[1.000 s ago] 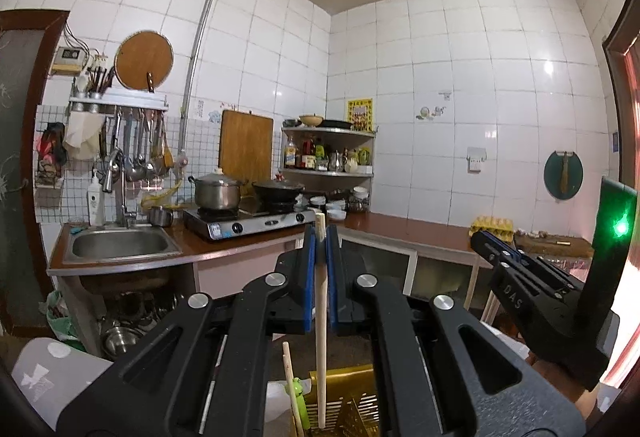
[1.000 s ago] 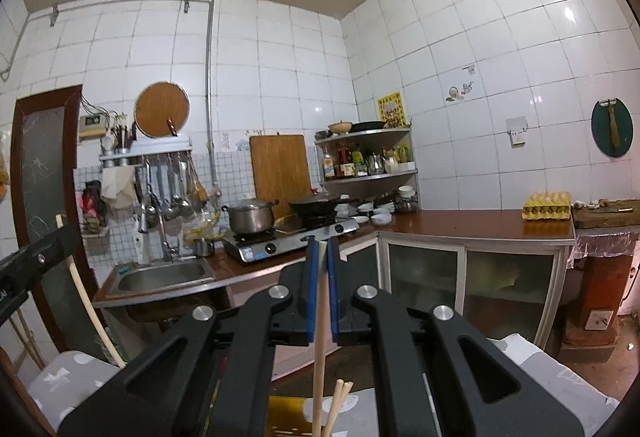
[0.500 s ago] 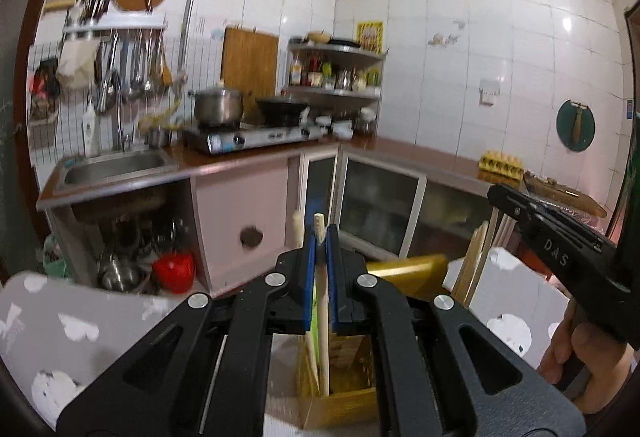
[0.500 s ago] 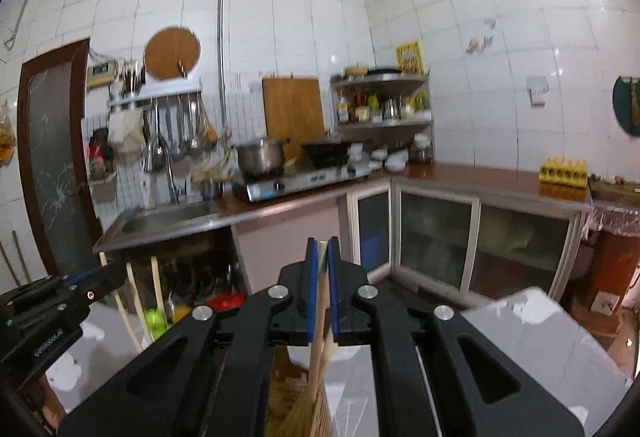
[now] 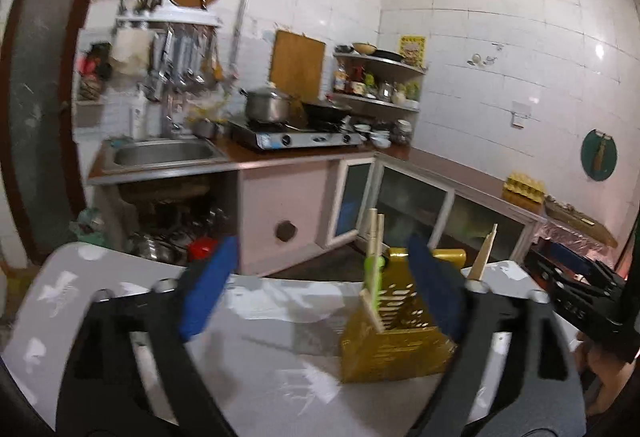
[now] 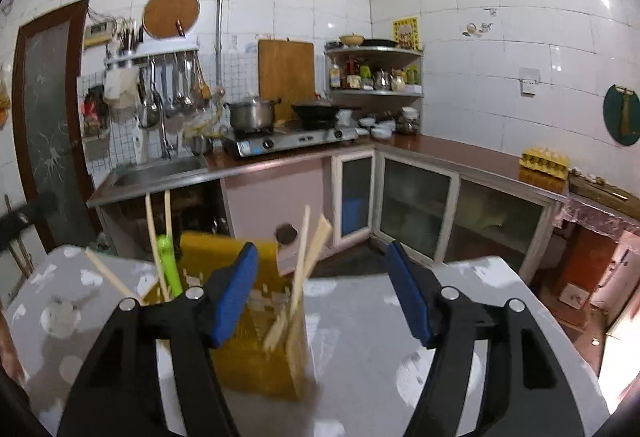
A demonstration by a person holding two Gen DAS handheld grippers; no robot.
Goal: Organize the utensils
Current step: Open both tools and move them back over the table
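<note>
Both let go at once: left hand-held gripper [image 5: 320, 295] and right hand-held gripper [image 6: 322, 291] have just been opening, jaws spread, nothing pinched. The chopsticks [image 6: 306, 261] they held now stand in the yellow holder [image 6: 256, 357] just ahead on the tabletop [image 6: 360, 357]. Drop-off looks done.

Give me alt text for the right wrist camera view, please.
The right gripper stands open and empty over a yellow slotted utensil holder on a grey table, its jaws having just opened. Wooden chopsticks and a green-handled utensil stand in the holder; a tiled kitchen lies behind.
</note>
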